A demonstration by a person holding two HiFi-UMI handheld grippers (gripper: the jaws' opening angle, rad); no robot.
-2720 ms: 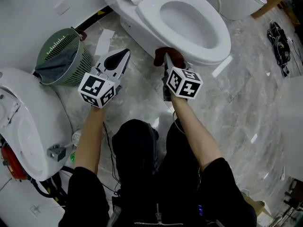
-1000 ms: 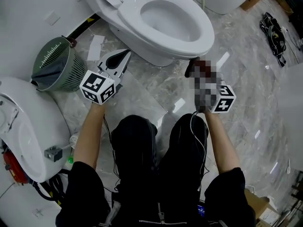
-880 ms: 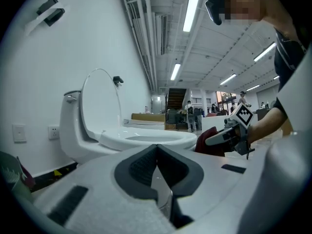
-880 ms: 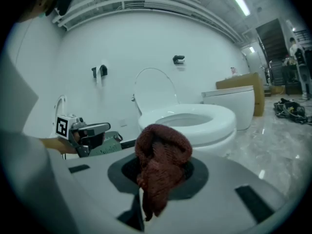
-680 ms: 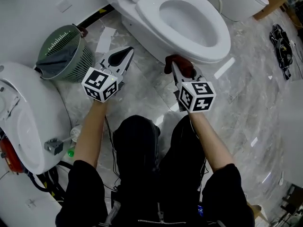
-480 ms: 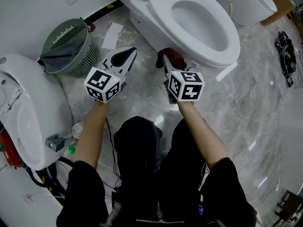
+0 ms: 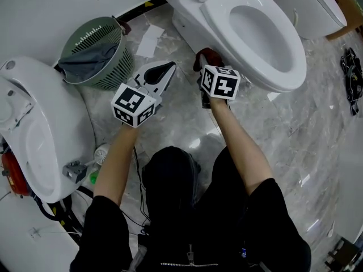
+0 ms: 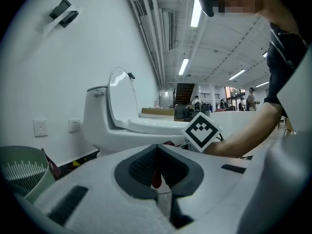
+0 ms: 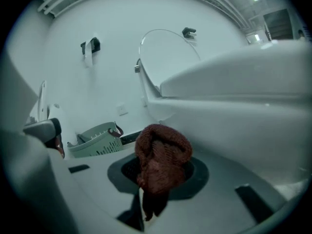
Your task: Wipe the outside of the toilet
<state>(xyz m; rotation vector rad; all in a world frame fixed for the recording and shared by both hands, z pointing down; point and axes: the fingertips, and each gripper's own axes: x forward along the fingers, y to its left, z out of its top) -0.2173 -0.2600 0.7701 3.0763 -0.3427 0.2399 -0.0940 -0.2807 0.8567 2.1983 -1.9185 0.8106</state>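
The right gripper [image 7: 203,67] is clamped on a red rag [image 7: 210,55], holding it at the toilet's [image 7: 190,30] left flank under the seat, apparently so cloth rather than jaws meets porcelain; the left gripper [image 7: 166,71], closed and empty, hangs beside it, likely idle.

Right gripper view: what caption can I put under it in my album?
Right gripper clamping a dark red cloth beside the white toilet.
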